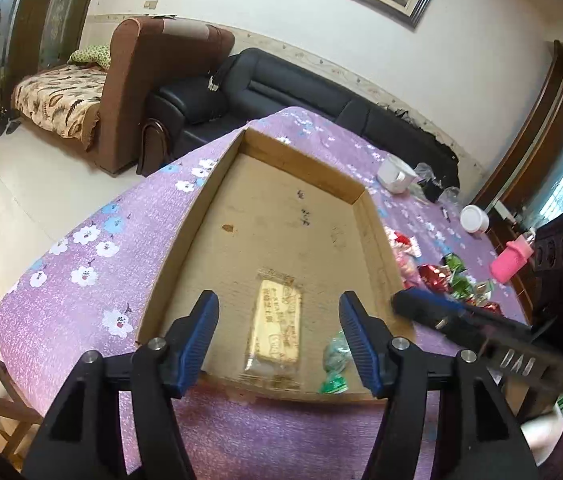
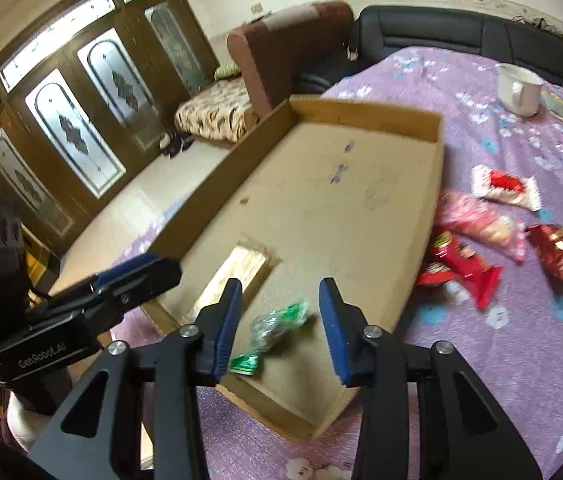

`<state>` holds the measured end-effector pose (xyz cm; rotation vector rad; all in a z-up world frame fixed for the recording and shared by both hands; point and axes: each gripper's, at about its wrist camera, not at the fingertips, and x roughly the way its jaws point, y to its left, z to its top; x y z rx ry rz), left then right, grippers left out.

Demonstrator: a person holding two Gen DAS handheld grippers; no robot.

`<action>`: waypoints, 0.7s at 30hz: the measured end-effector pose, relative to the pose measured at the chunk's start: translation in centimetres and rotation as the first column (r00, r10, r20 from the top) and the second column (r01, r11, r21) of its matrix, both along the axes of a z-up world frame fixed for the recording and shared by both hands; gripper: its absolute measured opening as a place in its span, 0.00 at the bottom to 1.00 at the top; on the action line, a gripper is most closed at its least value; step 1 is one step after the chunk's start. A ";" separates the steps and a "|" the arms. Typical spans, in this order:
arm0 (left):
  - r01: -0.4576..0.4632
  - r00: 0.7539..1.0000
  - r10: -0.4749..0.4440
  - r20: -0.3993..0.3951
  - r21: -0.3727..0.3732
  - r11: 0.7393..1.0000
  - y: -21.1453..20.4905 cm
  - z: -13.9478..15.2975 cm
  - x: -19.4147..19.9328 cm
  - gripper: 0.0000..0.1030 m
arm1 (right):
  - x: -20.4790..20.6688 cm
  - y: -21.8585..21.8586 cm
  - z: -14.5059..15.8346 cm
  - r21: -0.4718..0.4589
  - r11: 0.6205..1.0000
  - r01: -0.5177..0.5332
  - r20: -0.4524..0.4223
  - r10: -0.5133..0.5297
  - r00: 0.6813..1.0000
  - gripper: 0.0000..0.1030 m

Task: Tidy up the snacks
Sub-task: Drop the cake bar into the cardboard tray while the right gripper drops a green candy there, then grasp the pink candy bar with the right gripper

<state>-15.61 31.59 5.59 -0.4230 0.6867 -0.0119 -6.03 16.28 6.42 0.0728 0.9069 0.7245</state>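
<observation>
- A shallow cardboard tray [image 1: 185, 240] lies on a table covered with a purple cloth printed with white flowers [image 1: 81, 272].
- Inside the tray, near its closest edge, lies a long gold-wrapped snack bar [image 1: 275, 320] in clear film. Just beside it, to the right, sits a small green-and-clear wrapped candy [image 2: 277, 320].
- The left hand-held gripper [image 1: 279, 330] hangs over the near end of the tray with its blue-padded jaws apart. The gold bar lies below the gap, untouched; the jaws grasp nothing.
- The right hand-held gripper [image 2: 279, 320] hovers just to the right of the left one, also released, jaws apart. The green candy lies in the tray below the gap, not pinched.
- More snacks are scattered on the cloth to the right of the tray: red packets [image 2: 461, 260], a pink packet [image 2: 481, 226], and a white-and-red packet [image 2: 505, 186].
- Farther back on the table stand a white mug [image 2: 519, 90] and a pink bottle [image 1: 511, 260].
</observation>
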 end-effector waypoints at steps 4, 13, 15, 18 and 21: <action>0.014 0.999 -0.014 0.029 -0.015 1.000 -0.6 0.5 -0.3 0.64 | 1.2 -5.3 1.7 0.025 0.991 0.133 0.040 -0.134 0.990 0.48; 0.063 0.998 -0.063 0.016 -0.007 0.998 -2.7 0.1 0.2 0.66 | 5.8 -8.8 0.2 -0.100 0.961 0.257 0.045 -0.253 0.966 0.48; 0.073 0.997 -0.073 0.008 -0.003 0.997 -3.1 0.0 0.3 0.66 | 7.1 -7.2 0.0 -0.146 0.959 0.245 0.067 -0.238 0.969 0.48; 0.083 0.997 -0.083 0.000 -0.001 0.997 -3.4 0.0 0.3 0.67 | 9.5 -5.7 -1.0 -0.186 0.954 0.235 0.058 -0.228 0.972 0.48; 0.090 0.996 -0.090 -0.008 0.006 0.996 -3.6 0.0 0.3 0.68 | 11.8 -4.2 -2.6 -0.219 0.951 0.217 0.015 -0.219 0.976 0.48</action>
